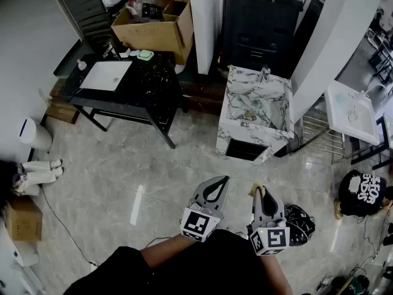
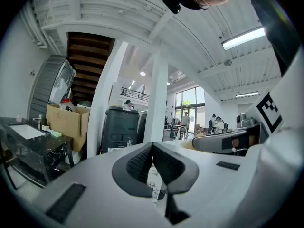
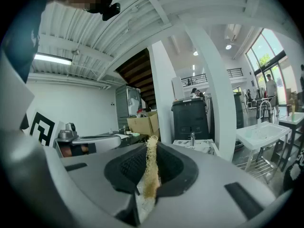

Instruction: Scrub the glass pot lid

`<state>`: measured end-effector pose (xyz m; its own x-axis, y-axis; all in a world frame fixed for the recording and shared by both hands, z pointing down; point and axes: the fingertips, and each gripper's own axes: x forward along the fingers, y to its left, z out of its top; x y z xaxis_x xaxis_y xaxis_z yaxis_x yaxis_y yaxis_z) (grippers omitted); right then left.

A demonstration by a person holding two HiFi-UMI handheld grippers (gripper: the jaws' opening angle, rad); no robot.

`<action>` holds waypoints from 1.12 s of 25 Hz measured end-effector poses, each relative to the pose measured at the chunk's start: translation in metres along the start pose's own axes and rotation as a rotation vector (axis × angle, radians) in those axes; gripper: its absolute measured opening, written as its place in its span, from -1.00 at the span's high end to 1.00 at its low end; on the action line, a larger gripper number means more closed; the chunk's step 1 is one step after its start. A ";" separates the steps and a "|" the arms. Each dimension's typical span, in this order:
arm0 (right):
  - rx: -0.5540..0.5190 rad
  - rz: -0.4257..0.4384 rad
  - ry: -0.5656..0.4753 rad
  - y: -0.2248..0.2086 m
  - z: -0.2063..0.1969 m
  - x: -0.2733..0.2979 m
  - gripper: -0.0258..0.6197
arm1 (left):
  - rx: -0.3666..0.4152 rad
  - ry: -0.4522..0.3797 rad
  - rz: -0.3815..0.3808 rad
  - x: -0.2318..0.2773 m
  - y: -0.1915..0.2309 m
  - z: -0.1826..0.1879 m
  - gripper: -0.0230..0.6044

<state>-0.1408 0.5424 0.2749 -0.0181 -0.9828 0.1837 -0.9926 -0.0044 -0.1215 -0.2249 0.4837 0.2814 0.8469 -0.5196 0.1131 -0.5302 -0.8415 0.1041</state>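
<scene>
Because both tools hang low in the frame over bare floor, well apart from any basin, the step in hand is, as I judge it, the walk-up to the lid and not yet the scrubbing itself. Nearest the camera, at lower centre of the head view, the left gripper (image 1: 222, 180) has its grey jaws fully together. The left gripper view shows the black ribbed pads meeting at the tips with nothing between them. Just beside it to the right, the right gripper (image 1: 263, 190) is clamped narrowly on a thin tan fibrous scrubbing pad (image 3: 151, 167). The pad stands edge-on between the jaw pads and pokes out past the tips.

Beyond the pale polished stone floor (image 1: 123, 171), at centre right of the frame, stands a white-and-grey marbled sink unit (image 1: 230, 134) with a small metal tap (image 1: 264, 74) at its back edge. A round, clear shape lying in its bowl looks like the glass pot lid (image 1: 253, 112), though it is too small to be sure. Farther off at upper left is a black tabletop (image 1: 132, 97) with a white rectangular inset basin (image 1: 107, 75). Behind that sits an open brown cardboard box (image 1: 156, 32).

To do this well, I would carry the scrubbing pad to the marbled sink unit without loosening the grip. On arrival the left gripper should open to steady the lid by its rim or knob. The pad's flat face, not its thin edge, should then go against the glass.
</scene>
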 end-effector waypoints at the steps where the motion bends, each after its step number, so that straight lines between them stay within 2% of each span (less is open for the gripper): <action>1: 0.002 -0.002 -0.002 0.001 -0.001 0.003 0.72 | 0.004 0.003 0.003 0.001 0.006 -0.001 0.88; 11: 0.033 -0.050 -0.075 0.012 0.010 0.019 0.72 | -0.017 0.032 -0.015 0.004 0.055 -0.016 0.88; 15: 0.077 -0.080 -0.064 0.008 0.003 0.023 0.72 | -0.039 0.013 -0.033 0.002 0.068 -0.023 0.88; 19: 0.062 -0.057 -0.047 0.008 0.002 0.031 0.72 | -0.068 -0.002 -0.031 0.002 0.076 -0.020 0.88; 25: 0.083 -0.069 -0.031 -0.025 -0.006 0.043 0.72 | -0.104 -0.040 -0.035 0.029 0.075 -0.024 0.88; 28: 0.108 -0.059 -0.045 -0.051 -0.007 0.063 0.72 | -0.084 -0.030 -0.015 0.056 0.076 -0.026 0.88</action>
<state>-0.0923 0.4819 0.2998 0.0478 -0.9875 0.1499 -0.9730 -0.0800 -0.2165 -0.2188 0.3946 0.3218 0.8548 -0.5125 0.0811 -0.5181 -0.8344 0.1883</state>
